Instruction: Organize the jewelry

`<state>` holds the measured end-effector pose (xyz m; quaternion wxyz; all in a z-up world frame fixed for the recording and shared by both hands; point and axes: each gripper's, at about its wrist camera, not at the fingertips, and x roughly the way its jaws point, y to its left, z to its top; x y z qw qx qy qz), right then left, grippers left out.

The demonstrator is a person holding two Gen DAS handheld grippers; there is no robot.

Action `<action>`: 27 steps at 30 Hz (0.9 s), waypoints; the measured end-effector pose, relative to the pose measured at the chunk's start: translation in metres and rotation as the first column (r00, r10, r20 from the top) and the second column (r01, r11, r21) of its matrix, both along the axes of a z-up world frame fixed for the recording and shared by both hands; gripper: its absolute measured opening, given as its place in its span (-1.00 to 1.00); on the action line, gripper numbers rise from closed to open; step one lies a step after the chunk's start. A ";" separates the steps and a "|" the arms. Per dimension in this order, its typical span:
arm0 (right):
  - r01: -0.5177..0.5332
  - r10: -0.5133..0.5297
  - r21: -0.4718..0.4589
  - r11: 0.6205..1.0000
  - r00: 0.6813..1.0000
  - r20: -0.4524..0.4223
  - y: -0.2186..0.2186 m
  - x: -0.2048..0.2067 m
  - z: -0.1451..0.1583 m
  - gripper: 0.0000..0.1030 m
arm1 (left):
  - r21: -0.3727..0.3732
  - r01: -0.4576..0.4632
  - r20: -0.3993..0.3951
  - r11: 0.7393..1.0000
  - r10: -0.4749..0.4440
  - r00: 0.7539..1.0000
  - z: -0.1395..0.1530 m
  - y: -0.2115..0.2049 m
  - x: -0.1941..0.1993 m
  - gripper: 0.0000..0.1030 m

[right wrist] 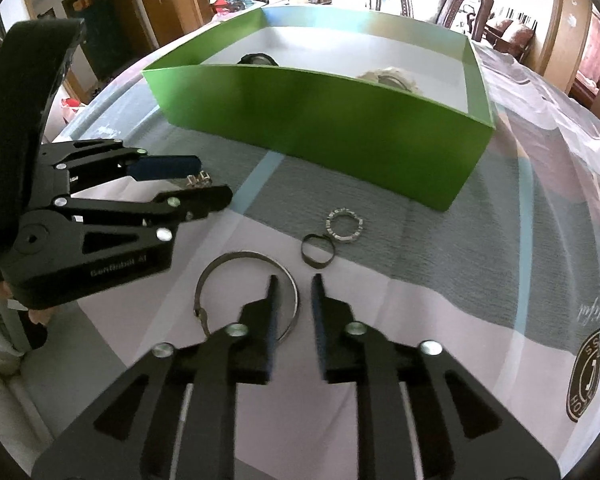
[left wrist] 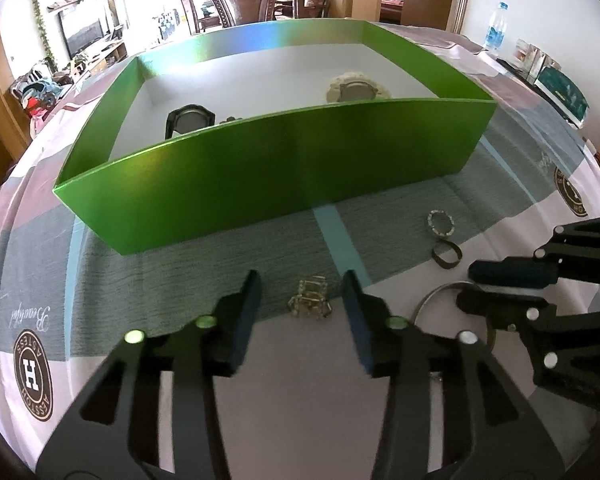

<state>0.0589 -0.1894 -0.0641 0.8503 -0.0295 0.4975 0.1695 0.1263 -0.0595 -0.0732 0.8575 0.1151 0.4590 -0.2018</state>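
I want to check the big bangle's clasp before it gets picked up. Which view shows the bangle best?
The right wrist view: the bangle shows nearly its whole loop, clasp included, though the right gripper covers part. In the left wrist view, only one arc of it shows, the rest hidden behind gripper fingers.

The cloth on the surface has a round brown badge with a big "H" and the letters "ASTES". Beside it is curly writing, seemingly "Beautiful". The left hand-held gripper has small letters too blurry to read.
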 end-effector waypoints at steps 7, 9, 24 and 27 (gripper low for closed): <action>-0.006 0.007 -0.036 0.999 1.000 0.021 0.003 -0.004 0.000 -0.56 | -0.003 0.005 0.003 1.000 -0.005 1.000 0.001 -0.002 0.000 -0.37; -0.004 0.005 -0.040 0.999 1.000 0.025 0.003 -0.004 -0.001 -0.56 | -0.003 0.007 0.004 1.000 -0.007 1.000 0.001 -0.002 0.000 -0.45; -0.016 0.019 -0.064 0.998 0.999 0.040 0.012 -0.008 -0.002 -0.77 | 0.002 0.012 0.010 1.000 -0.012 1.000 0.001 -0.003 -0.001 -0.59; -0.020 0.023 -0.072 0.997 0.999 0.043 0.013 -0.009 -0.002 -0.78 | 0.010 0.021 0.015 1.000 -0.021 1.000 0.001 -0.005 -0.003 -0.67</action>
